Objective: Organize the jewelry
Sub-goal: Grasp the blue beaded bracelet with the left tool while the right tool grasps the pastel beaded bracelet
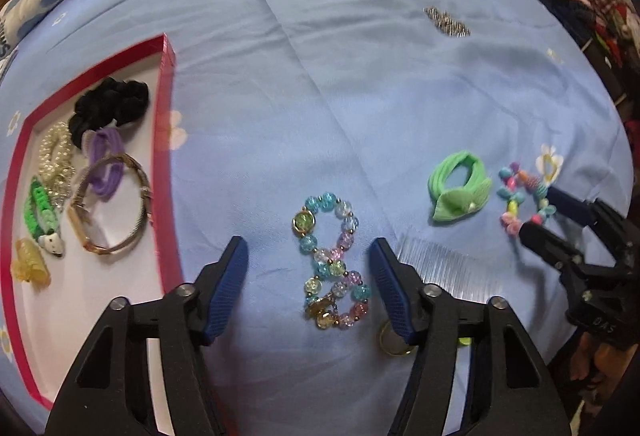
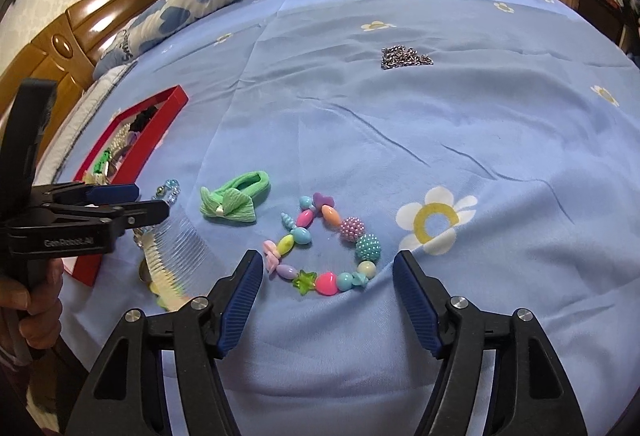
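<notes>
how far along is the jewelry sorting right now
About halfway. Already in the red box: black scrunchie, purple tie, bangle, clips. Nothing is held; the open left gripper straddles the crystal bracelets, the open right gripper the pastel bracelet. Green bow, comb, ring, chain remain.

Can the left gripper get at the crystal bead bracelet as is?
Probably yes. The left gripper is open, its fingers either side of the crystal bead bracelet, nothing covering it. The clear comb lies close beside the right finger and might get nudged.
</notes>
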